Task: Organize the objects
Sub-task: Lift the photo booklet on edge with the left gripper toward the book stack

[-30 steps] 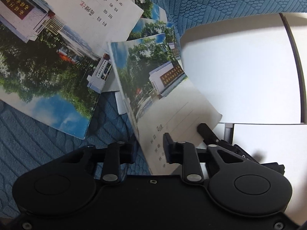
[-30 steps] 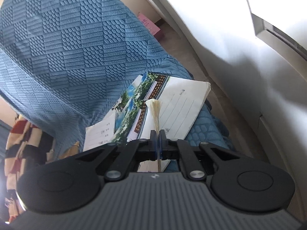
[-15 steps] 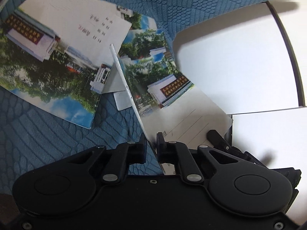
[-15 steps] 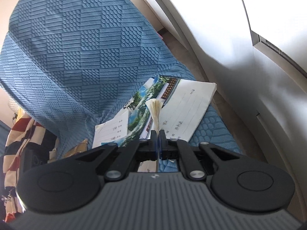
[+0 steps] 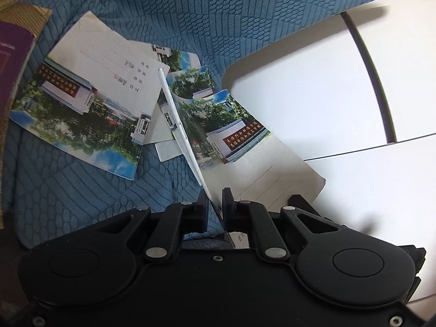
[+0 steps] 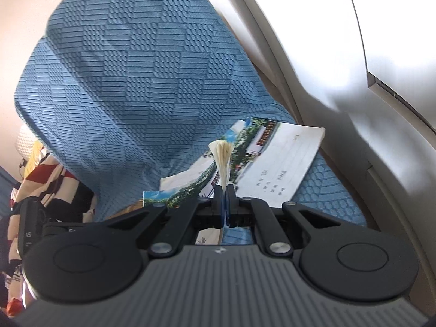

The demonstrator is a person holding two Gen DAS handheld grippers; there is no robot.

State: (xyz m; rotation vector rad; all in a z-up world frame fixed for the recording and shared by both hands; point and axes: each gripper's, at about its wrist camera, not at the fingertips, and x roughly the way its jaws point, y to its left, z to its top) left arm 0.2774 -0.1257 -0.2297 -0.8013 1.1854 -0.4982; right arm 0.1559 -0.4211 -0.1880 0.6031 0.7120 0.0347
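Several thin notebooks with photo covers (image 5: 81,109) lie scattered on a blue textured sofa cover (image 5: 245,13). My left gripper (image 5: 215,200) is shut on one notebook (image 5: 179,125), which stands edge-on as a white strip running away from the jaws. Just right of that strip spreads a photo cover with ruled lines (image 5: 239,141); whether it belongs to the held notebook I cannot tell. My right gripper (image 6: 224,190) is shut on another notebook (image 6: 222,152), seen edge-on with its pages fanned at the far end. Below it lies a notebook (image 6: 275,160) on the seat.
White furniture panels (image 5: 313,95) border the sofa on the right in the left wrist view and fill the right side (image 6: 354,54) of the right wrist view. A purple book (image 5: 11,54) lies at the far left. A red, white and black patterned cloth (image 6: 41,185) sits beside the sofa.
Both grippers have risen, so the notebooks on the sofa look smaller and farther off. The left jaws closed on their notebook, which swung from showing its cover to edge-on.
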